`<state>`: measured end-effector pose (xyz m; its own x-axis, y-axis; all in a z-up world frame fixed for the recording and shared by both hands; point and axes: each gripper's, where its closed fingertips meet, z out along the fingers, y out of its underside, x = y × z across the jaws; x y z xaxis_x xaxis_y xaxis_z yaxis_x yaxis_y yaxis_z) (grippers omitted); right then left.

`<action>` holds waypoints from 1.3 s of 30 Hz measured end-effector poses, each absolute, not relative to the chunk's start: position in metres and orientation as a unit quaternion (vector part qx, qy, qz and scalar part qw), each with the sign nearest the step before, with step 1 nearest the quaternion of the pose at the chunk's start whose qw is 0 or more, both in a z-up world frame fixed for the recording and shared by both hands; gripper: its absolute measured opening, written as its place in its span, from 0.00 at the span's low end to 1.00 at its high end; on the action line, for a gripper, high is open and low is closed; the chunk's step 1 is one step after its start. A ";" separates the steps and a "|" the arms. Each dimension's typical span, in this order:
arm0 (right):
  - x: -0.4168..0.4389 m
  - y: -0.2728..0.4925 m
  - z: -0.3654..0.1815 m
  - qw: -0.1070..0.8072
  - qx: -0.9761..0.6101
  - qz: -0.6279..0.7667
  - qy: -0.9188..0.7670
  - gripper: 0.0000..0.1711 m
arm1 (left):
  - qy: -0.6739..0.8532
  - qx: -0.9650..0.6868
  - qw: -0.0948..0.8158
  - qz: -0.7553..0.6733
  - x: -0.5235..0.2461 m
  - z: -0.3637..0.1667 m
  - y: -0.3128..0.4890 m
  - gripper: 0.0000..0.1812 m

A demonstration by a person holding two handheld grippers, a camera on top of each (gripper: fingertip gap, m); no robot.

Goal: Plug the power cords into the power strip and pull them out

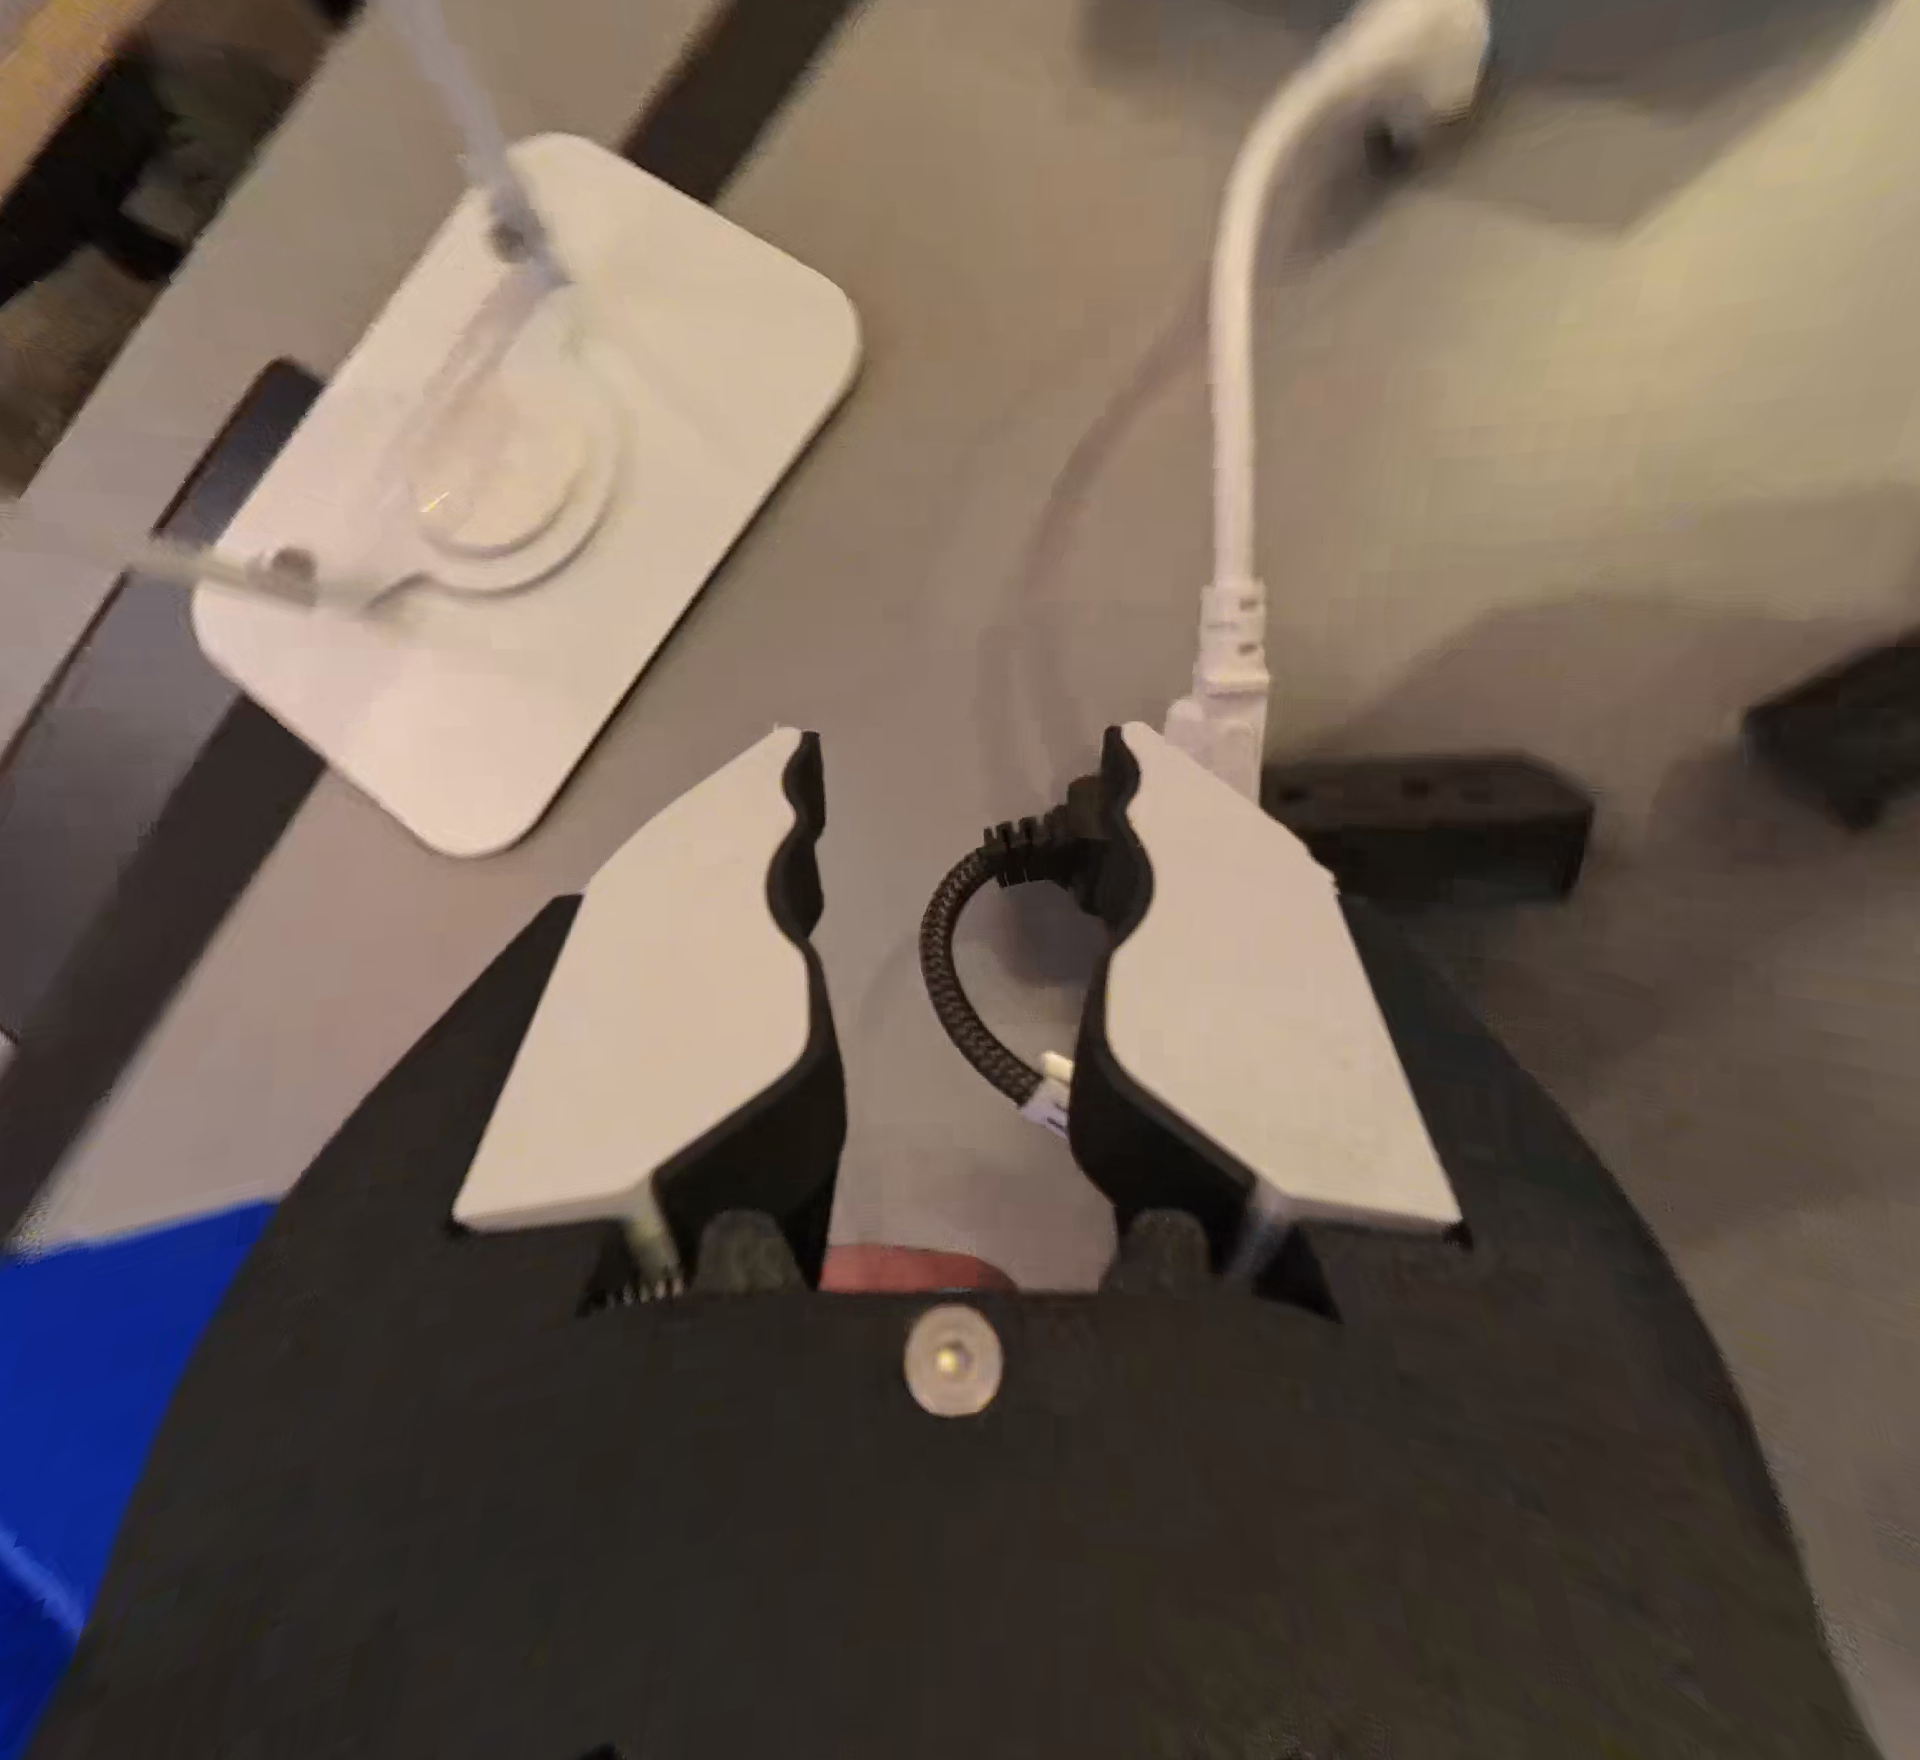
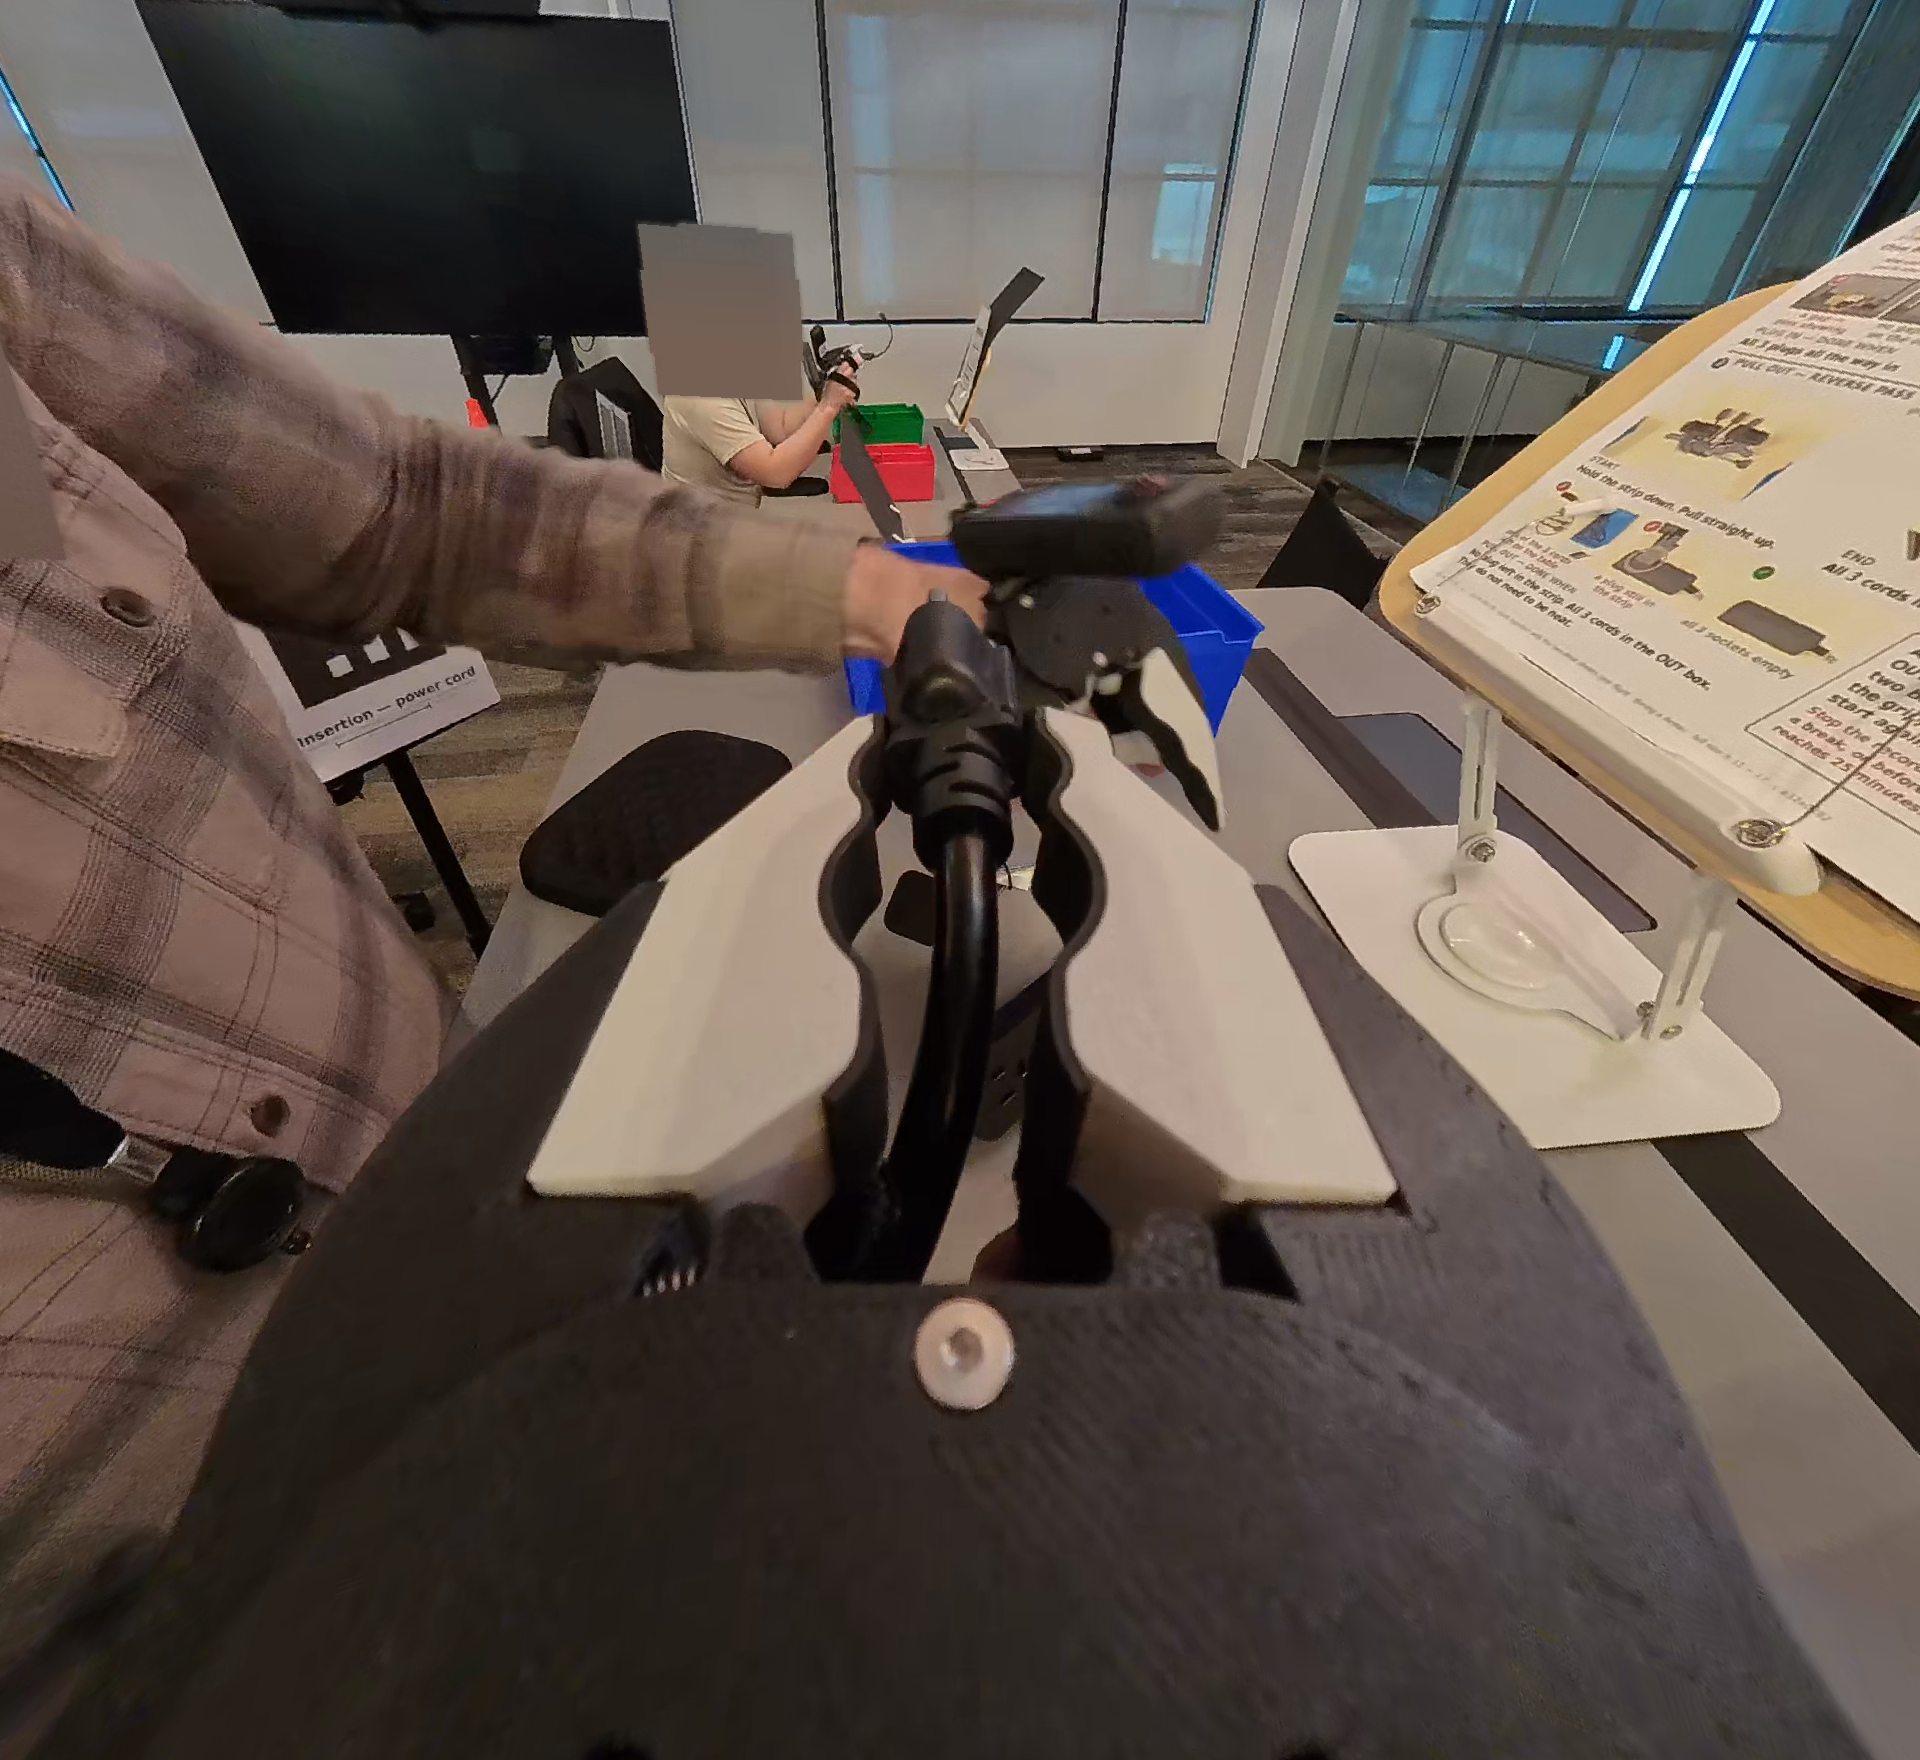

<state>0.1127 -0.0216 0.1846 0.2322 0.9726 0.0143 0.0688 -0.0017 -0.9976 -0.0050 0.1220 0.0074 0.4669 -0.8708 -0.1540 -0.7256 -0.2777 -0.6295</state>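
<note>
1. Grey surface (image 1: 1039,360) carries the black power strip (image 1: 1434,827), right of centre, a white cord (image 1: 1236,463) plugged in.
2. Left hand-held gripper (image 1: 966,775) gapes, empty — should pin the strip.
3. Right hand-held gripper (image 2: 956,775) clamps the black plug (image 2: 945,723) — lower it squarely.

— What is seen of each gripper's build?
— Black textured bodies are fitted with white wedge fingers (image 1: 675,983), lined with wavy black pads (image 2: 862,879); a silver screw (image 2: 963,1352) is set at centre.
— And what is worn?
— A plaid, buttoned shirt sleeve (image 2: 416,515) in brown-grey.
</note>
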 end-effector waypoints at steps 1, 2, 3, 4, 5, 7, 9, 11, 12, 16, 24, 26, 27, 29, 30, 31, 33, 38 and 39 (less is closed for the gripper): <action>0.112 -0.021 0.184 0.539 -0.570 0.419 -0.457 0.13 | 0.548 -0.780 0.290 -0.085 -0.001 -0.001 0.123 0.29; 0.111 -0.021 0.184 0.539 -0.570 0.420 -0.456 0.13 | 0.590 -0.766 0.247 -0.071 0.001 -0.012 0.121 0.29; 0.110 -0.021 0.184 0.539 -0.569 0.421 -0.456 0.13 | 0.626 -0.749 0.208 -0.063 0.002 -0.024 0.118 0.30; 0.110 -0.021 0.184 0.539 -0.569 0.421 -0.456 0.13 | 0.650 -0.736 0.183 -0.053 0.000 -0.034 0.119 0.31; 0.110 -0.021 0.183 0.539 -0.570 0.420 -0.457 0.13 | 0.676 -0.720 0.147 -0.058 -0.003 -0.042 0.112 0.32; 0.111 -0.022 0.183 0.539 -0.569 0.421 -0.456 0.13 | 0.702 -0.694 0.129 -0.097 0.004 -0.047 0.102 0.35; 0.112 -0.023 0.182 0.538 -0.569 0.424 -0.455 0.13 | 0.736 -0.659 0.100 -0.118 0.006 -0.054 0.091 0.36; 0.113 -0.022 0.181 0.537 -0.569 0.424 -0.456 0.13 | 0.759 -0.631 0.094 -0.130 0.011 -0.053 0.088 0.32; 0.113 -0.022 0.180 0.536 -0.569 0.425 -0.456 0.13 | 0.764 -0.626 0.081 -0.134 0.011 -0.054 0.087 0.29; 0.112 -0.019 0.181 0.535 -0.567 0.430 -0.455 0.13 | 0.769 -0.618 0.034 -0.157 0.012 -0.056 0.080 0.22; 0.110 -0.016 0.179 0.534 -0.567 0.433 -0.454 0.13 | 0.743 -0.642 0.104 -0.157 0.013 -0.061 0.068 0.20; 0.109 -0.015 0.179 0.534 -0.566 0.434 -0.454 0.13 | 0.735 -0.650 0.128 -0.147 0.013 -0.063 0.065 0.20; 0.108 -0.014 0.179 0.533 -0.566 0.433 -0.455 0.13 | 0.726 -0.659 0.144 -0.138 0.014 -0.064 0.065 0.20; 0.105 -0.014 0.180 0.533 -0.567 0.431 -0.457 0.13 | 0.713 -0.669 0.177 -0.112 0.017 -0.065 0.064 0.20; 0.104 -0.014 0.180 0.533 -0.567 0.430 -0.458 0.13 | 0.702 -0.680 0.190 -0.096 0.019 -0.065 0.065 0.20; 0.103 -0.014 0.180 0.532 -0.567 0.428 -0.460 0.13 | 0.683 -0.695 0.210 -0.083 0.021 -0.066 0.065 0.20; 0.101 -0.013 0.179 0.534 -0.572 0.418 -0.461 0.13 | 0.661 -0.704 0.254 -0.046 0.022 -0.068 0.064 0.20; 0.103 -0.008 0.168 0.525 -0.601 0.389 -0.461 0.13 | 0.630 -0.706 0.313 0.086 0.016 -0.074 0.063 0.17; 0.103 -0.006 0.164 0.522 -0.608 0.379 -0.463 0.12 | 0.623 -0.710 0.314 0.095 0.016 -0.074 0.062 0.16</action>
<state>0.1026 -0.0059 0.1644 0.2831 0.9588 0.0221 0.1670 -0.0266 -0.9856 0.0160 0.0619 -0.0735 0.2050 -0.8255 -0.5259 -0.9446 -0.0262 -0.3272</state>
